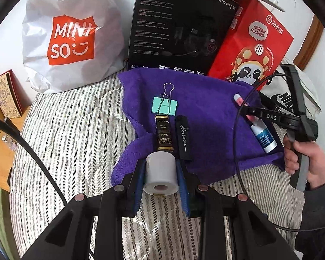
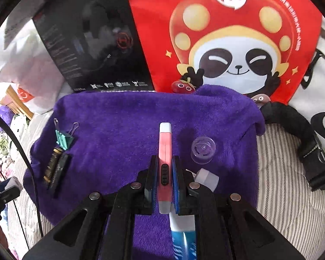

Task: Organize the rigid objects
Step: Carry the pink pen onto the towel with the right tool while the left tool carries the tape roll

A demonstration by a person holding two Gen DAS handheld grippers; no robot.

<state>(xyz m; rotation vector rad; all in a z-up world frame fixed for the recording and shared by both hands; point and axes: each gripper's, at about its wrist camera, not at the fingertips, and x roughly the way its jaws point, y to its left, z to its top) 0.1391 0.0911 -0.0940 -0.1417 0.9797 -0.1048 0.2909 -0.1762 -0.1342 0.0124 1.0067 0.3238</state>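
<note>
A purple towel (image 1: pixel 208 117) lies on the striped bed. My left gripper (image 1: pixel 161 169) is shut on a white roll (image 1: pixel 161 174), held just above the towel's near edge. Beyond it lie a black Grand Reserve tube (image 1: pixel 163 135), a black Horizon stick (image 1: pixel 183 139) and a teal binder clip (image 1: pixel 164 106). My right gripper (image 2: pixel 165 162) is shut on a pink and white pen-shaped device (image 2: pixel 165 149) over the towel (image 2: pixel 123 125). A blue and white tube (image 2: pixel 182 234) lies beneath it, with a clear cap (image 2: pixel 202 149) to its right. The clip (image 2: pixel 64 137) sits at the left.
A Miniso bag (image 1: pixel 71 36), a black headset box (image 1: pixel 179 26) and a red panda bag (image 1: pixel 253 47) stand behind the towel. A white Nike bag with a black strap (image 2: pixel 301 134) lies at the right. A wooden table (image 1: pixel 2 151) is at the left.
</note>
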